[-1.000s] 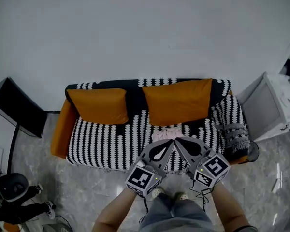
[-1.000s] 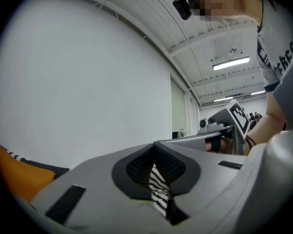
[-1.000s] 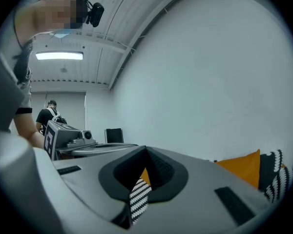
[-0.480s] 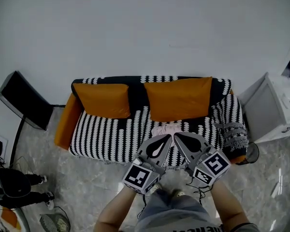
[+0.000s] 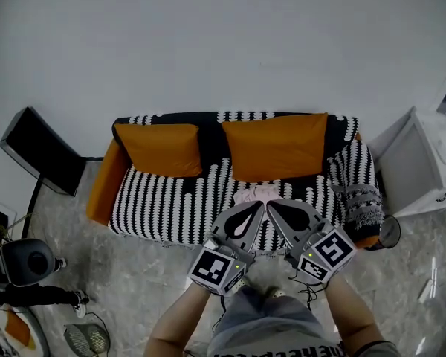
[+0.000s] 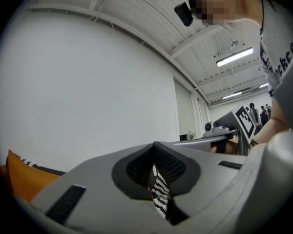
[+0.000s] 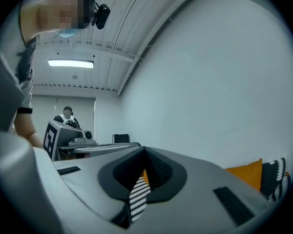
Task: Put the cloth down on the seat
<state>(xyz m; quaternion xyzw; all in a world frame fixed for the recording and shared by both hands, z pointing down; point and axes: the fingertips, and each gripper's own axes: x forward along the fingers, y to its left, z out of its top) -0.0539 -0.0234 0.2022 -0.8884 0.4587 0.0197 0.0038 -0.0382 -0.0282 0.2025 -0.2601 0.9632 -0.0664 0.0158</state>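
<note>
A small pale pink cloth [image 5: 256,194] lies crumpled on the seat of the black-and-white striped sofa [image 5: 171,207], near its front edge and just below the right orange cushion [image 5: 275,147]. My left gripper [image 5: 261,204] and right gripper [image 5: 270,204] are held side by side in front of the sofa, tips nearly touching and pointing at the cloth. Both are shut with nothing in them. In the left gripper view the left gripper [image 6: 154,145] is pressed together, and only a sliver of striped sofa shows behind it. The right gripper [image 7: 144,149] looks the same in the right gripper view.
A second orange cushion [image 5: 167,149] leans on the sofa's left half. A grey fringed throw [image 5: 360,203] hangs over the right arm. A white cabinet [image 5: 420,169] stands at the right and a black panel [image 5: 41,151] at the left. A dark round device [image 5: 30,260] sits on the marble floor.
Both grippers have risen a little together, still shut. The pink cloth has stayed where it lies on the seat.
</note>
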